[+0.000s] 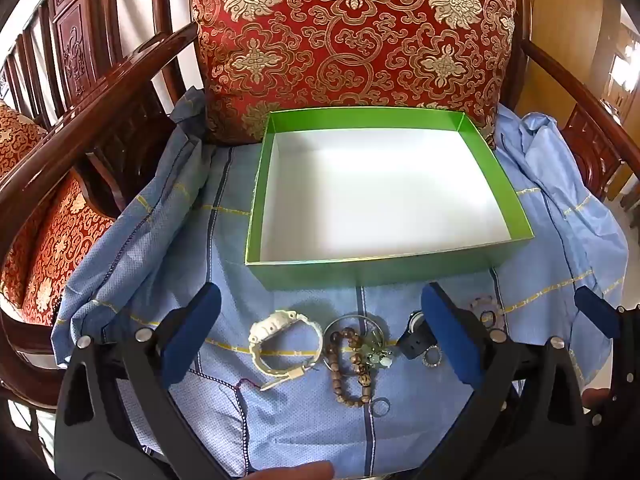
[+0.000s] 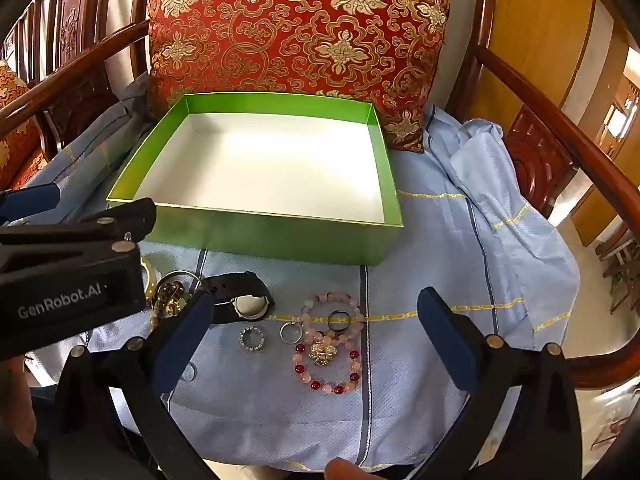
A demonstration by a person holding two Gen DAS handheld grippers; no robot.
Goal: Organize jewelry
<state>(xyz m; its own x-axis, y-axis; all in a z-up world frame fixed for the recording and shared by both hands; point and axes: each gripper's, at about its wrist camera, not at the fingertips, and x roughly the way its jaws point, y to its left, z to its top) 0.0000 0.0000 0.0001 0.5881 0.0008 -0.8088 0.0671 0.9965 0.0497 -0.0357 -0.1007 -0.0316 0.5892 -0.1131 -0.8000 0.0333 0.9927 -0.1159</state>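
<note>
Carved dark-wood armchair point(image 1: 132, 80), red-and-gold brocade cushion point(image 1: 352, 40) against its back, and a pale blue cloth point(image 1: 280, 420) spread over the seat: that is the working surface, no bench here. From the left wrist view, the green box point(image 1: 384, 270) with its white floor sits on the cloth just in front of the cushion, nothing inside it. Nearer the camera lies a row of jewelry: a white watch point(image 1: 284, 340), then a brown bead bracelet point(image 1: 352, 368) tangled with a thin silver bangle point(image 1: 362, 320) and some pale charms. The left gripper point(image 1: 320, 340) hangs above these with its blue pads wide apart, holding nothing.

From the right wrist view, the same box point(image 2: 276, 236) stands beyond a second cluster: a black watch point(image 2: 244, 296), a stone-set ring point(image 2: 252, 339), a plain silver ring point(image 2: 291, 332), a small black ring point(image 2: 339, 320) and a pink-and-red bead bracelet point(image 2: 332, 364) with a gold flower charm point(image 2: 322, 354). The right gripper point(image 2: 316, 340) is likewise spread wide and empty above them.

No piece is in the box yet, so the first pick seems to be at hand. I would take one item at a time (the watches look the easiest to clamp), closing across a band rather than on loose beads, and lift the tangled bracelet slowly so the bangle does not drag along
</note>
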